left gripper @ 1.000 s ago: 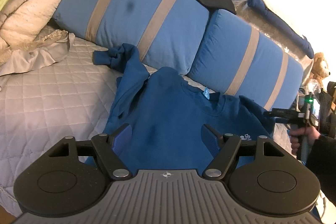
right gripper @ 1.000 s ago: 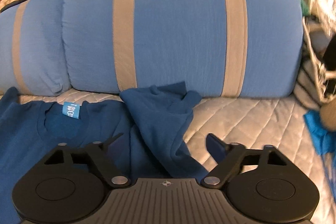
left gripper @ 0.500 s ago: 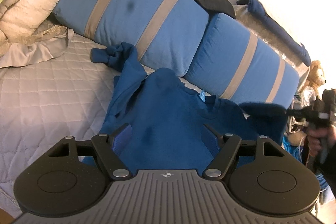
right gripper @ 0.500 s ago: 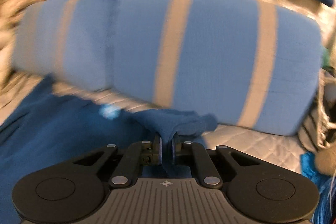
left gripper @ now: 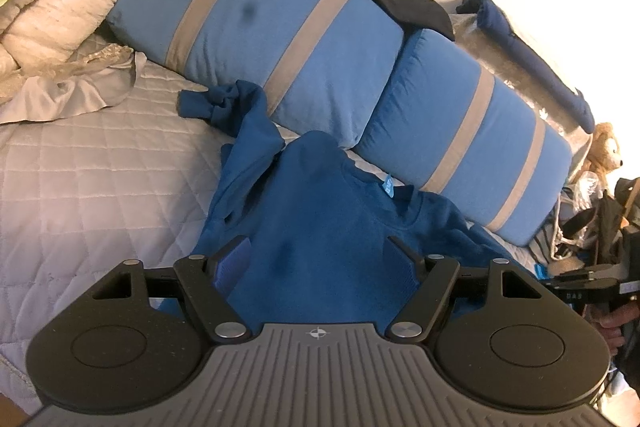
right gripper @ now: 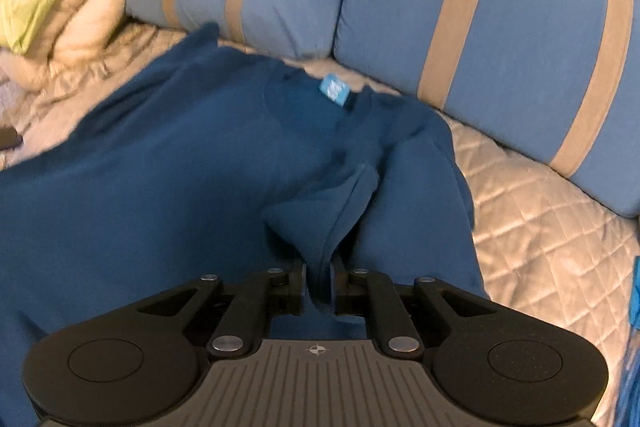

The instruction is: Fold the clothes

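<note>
Carried off the mattress (right gripper: 540,211) toward six o'clock, the sweater (right gripper: 160,187)'s sleeve (right gripper: 320,227) is clamped in the right gripper (right gripper: 319,285) (grip easing slightly) for folding inward, while the left gripper (left gripper: 320,259) is held apart above the body.

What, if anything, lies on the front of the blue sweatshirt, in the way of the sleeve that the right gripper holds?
Nothing visible. The right gripper is pinching the sleeve, though its jaws are easing open slightly. The sweatshirt front lies bare on the quilted bed. The left gripper hovers open above it.
</note>
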Motion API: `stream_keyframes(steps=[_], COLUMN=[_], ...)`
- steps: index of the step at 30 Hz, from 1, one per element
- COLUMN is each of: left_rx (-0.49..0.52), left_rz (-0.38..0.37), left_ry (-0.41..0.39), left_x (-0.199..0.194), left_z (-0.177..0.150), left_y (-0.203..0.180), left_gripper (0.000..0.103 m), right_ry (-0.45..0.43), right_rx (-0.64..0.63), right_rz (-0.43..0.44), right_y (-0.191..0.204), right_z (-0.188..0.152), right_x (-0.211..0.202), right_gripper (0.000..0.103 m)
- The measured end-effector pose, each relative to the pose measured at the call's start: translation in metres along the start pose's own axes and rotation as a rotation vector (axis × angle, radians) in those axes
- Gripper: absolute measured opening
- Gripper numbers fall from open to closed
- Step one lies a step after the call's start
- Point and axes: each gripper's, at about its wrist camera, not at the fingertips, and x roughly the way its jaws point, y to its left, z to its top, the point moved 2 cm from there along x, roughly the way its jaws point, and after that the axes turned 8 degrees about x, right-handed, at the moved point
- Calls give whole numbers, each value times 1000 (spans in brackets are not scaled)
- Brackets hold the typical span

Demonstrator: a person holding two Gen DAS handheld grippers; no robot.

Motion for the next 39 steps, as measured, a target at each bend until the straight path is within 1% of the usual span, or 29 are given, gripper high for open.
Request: stream_keyframes(steps=[1, 2, 3, 4, 5, 6, 9, 13, 15, 20, 23, 25, 29, 32, 35, 39], left_rx=[-1, -2, -3, -3, -5, -9, -17, -17, -17, -13, -13, -15, -16, -14, -14, -17], left_rz=[-1, -1, -2, -3, -4, -7, -17, -23, -23, -14, -12, -10, -11, -11, -13, -17], left_ry=[0, -2, -2, -3, -4, -6, -9, -7, -7, -8, -9, -9, -8, -7, -7, -7], left_x=[0, 0, 0, 0, 0, 0, 0, 1, 1, 0, 0, 1, 1, 1, 1, 2], left_z=[0, 0, 0, 0, 0, 0, 0, 0, 0, -1, -1, 0, -1, 0, 0, 1], left_y=[0, 0, 1, 1, 2, 2, 4, 4, 4, 2, 1, 2, 2, 3, 4, 5], left_gripper=[72, 72, 72, 72, 72, 72, 72, 72, 72, 72, 72, 72, 72, 72, 72, 72], right_ry=[11, 25, 37, 44, 41, 28, -18, -77, -78, 11, 70, 103, 119, 141, 163, 193], right_rx=[-6, -12, -19, -31, -45, -56, -19, 89, 131, 187, 216, 233, 255, 265, 271, 277], right_rz=[-9, -13, -15, -15, -16, -15, 27, 92, 121, 206, 233, 247, 235, 178, 153, 172], right_y=[0, -1, -1, -1, -1, -2, -12, -32, -41, -53, -57, -59, -61, -65, -70, -73], right_z=[-3, -5, -8, -11, -13, -14, -9, 9, 22, 51, 58, 63, 70, 72, 72, 72], right_x=[-1, -3, -5, -8, -12, -18, -35, -46, -39, 3, 30, 48, 69, 81, 92, 100], right_gripper=[16, 23, 35, 42, 56, 63, 69, 70, 69, 67, 58, 56, 56, 56, 55, 55])
